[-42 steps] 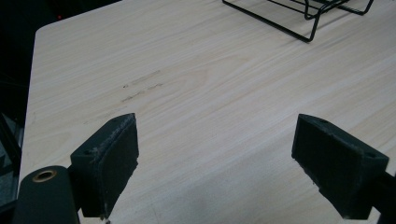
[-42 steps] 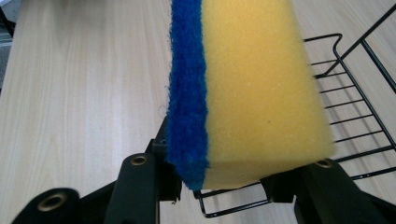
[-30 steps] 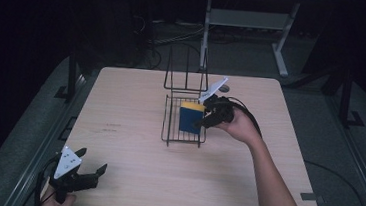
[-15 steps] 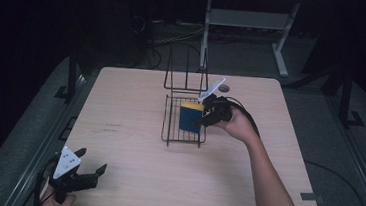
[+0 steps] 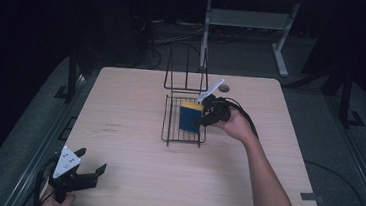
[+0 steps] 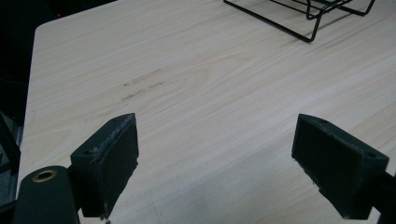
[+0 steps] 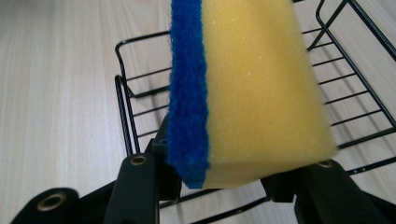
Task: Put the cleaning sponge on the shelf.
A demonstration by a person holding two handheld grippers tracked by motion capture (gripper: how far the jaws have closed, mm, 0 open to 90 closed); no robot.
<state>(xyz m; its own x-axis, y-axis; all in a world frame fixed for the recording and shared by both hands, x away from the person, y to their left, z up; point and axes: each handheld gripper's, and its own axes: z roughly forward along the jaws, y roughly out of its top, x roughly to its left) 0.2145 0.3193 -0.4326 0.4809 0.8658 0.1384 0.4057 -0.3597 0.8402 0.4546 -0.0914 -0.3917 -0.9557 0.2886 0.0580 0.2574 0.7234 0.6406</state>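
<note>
A yellow sponge with a blue scouring side hangs on edge over the black wire rack at mid-table. My right gripper is shut on it from the right. In the right gripper view the sponge sits between the jaws, blue layer to the left, with the rack's wires just beneath. My left gripper rests at the table's near left corner, open. In the left gripper view its pads stand wide apart over bare wood.
The rack has a tall upright wire frame at its far end. A small round hole lies in the table beside it. The wooden table has dark floor on every side. A white desk frame stands behind.
My right gripper has edged slightly left and down with the sponge over the rack. The left gripper has stayed still.
</note>
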